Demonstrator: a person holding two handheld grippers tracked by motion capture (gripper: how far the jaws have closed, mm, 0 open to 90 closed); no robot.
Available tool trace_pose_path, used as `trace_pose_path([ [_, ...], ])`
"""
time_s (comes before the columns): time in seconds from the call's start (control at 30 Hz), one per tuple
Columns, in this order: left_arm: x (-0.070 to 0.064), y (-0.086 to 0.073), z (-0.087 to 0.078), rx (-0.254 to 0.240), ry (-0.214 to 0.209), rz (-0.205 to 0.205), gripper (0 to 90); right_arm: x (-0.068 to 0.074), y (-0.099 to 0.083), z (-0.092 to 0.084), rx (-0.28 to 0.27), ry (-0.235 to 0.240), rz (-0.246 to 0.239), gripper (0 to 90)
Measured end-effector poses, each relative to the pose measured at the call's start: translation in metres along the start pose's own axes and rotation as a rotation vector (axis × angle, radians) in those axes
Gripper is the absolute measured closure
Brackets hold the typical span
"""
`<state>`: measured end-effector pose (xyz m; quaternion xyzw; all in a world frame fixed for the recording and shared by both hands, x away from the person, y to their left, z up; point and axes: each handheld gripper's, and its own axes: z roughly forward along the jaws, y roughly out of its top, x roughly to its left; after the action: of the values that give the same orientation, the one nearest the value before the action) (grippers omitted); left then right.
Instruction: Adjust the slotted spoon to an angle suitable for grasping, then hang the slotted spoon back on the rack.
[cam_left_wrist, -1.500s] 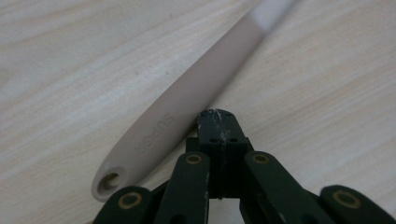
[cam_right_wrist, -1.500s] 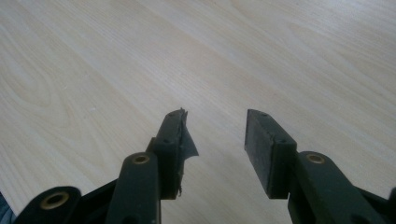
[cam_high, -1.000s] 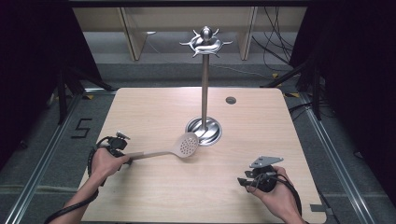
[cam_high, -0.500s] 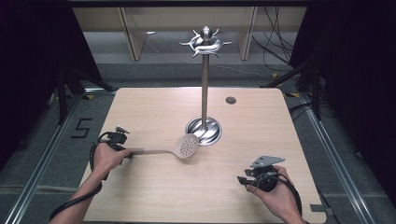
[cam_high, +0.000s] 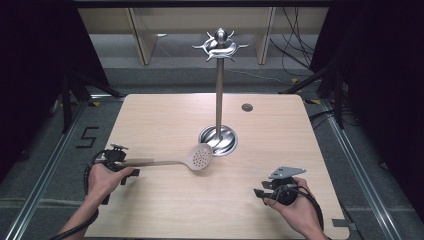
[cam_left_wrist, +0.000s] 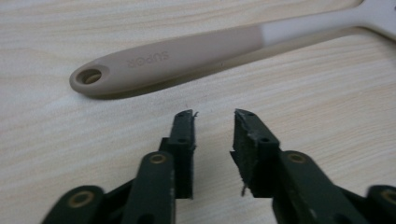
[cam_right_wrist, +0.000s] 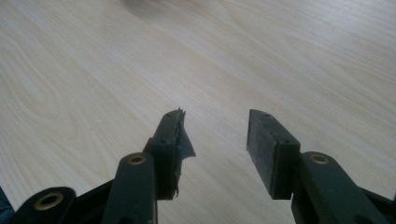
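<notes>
Skimmer (cam_high: 192, 159): flat on table (cam_high: 165, 210), head beside stand (cam_high: 218, 135) base, handle toward left gripper (cam_left_wrist: 214, 122).
Left gripper: jaws just opened, empty, handle end just beyond tips.
Right gripper (cam_right_wrist: 215, 123): jaws apart, empty, idle.
Step, judged: skimmer released. Next: draw left gripper clear.

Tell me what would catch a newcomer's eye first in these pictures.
Probably the tall chrome utensil stand rising from the middle of the wooden table, its hooks bare. Next, the beige slotted spoon lying flat before its base, handle toward the left hand-held gripper, whose jaws have just opened, empty.
</notes>
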<state>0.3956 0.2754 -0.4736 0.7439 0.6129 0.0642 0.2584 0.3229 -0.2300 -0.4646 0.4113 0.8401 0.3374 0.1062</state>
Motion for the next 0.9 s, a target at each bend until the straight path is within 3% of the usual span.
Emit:
trace_pose_path([
  [0.13,0.001,-0.004,-0.005,-0.035,0.018,-0.014,54.1,-0.001,0.000,-0.002,0.000,0.005,0.014,56.6],
  [0.17,0.000,-0.004,-0.004,-0.050,0.021,-0.029,51.8,-0.003,-0.001,0.000,-0.022,-0.001,0.003,56.5],
  [0.2,0.001,-0.004,-0.004,-0.050,0.025,-0.032,49.4,-0.002,-0.002,0.003,-0.065,-0.002,0.021,56.4],
  [0.27,0.000,-0.003,-0.003,-0.073,0.041,-0.052,45.3,-0.003,-0.001,-0.002,-0.011,0.005,0.019,56.1],
  [0.4,0.001,-0.001,-0.003,-0.083,0.048,-0.062,39.4,-0.005,-0.002,-0.002,-0.027,-0.004,0.009,55.7],
  [0.43,-0.001,-0.001,-0.002,-0.104,0.055,-0.083,38.2,-0.004,-0.001,-0.004,-0.013,-0.001,0.021,55.6],
  [0.53,0.001,-0.001,-0.002,-0.088,0.058,-0.075,35.1,-0.004,-0.001,-0.005,-0.020,-0.008,0.022,55.4],
  [0.57,0.003,-0.001,-0.002,-0.087,0.058,-0.085,33.9,-0.005,-0.001,-0.004,-0.018,-0.012,0.002,55.3],
  [0.63,0.002,0.000,-0.002,-0.097,0.066,-0.097,33.6,-0.003,-0.001,-0.005,-0.026,-0.012,0.025,55.3],
  [0.73,0.001,0.001,-0.004,-0.110,0.065,-0.109,32.3,-0.002,0.000,-0.007,-0.017,-0.016,0.016,55.2],
  [0.8,0.001,0.005,-0.006,-0.105,0.054,-0.120,31.3,-0.001,0.001,-0.007,-0.024,-0.022,-0.019,55.1],
  [0.9,0.002,0.010,-0.006,-0.099,0.061,-0.127,30.9,0.000,0.002,-0.006,-0.023,-0.013,-0.005,54.9],
])
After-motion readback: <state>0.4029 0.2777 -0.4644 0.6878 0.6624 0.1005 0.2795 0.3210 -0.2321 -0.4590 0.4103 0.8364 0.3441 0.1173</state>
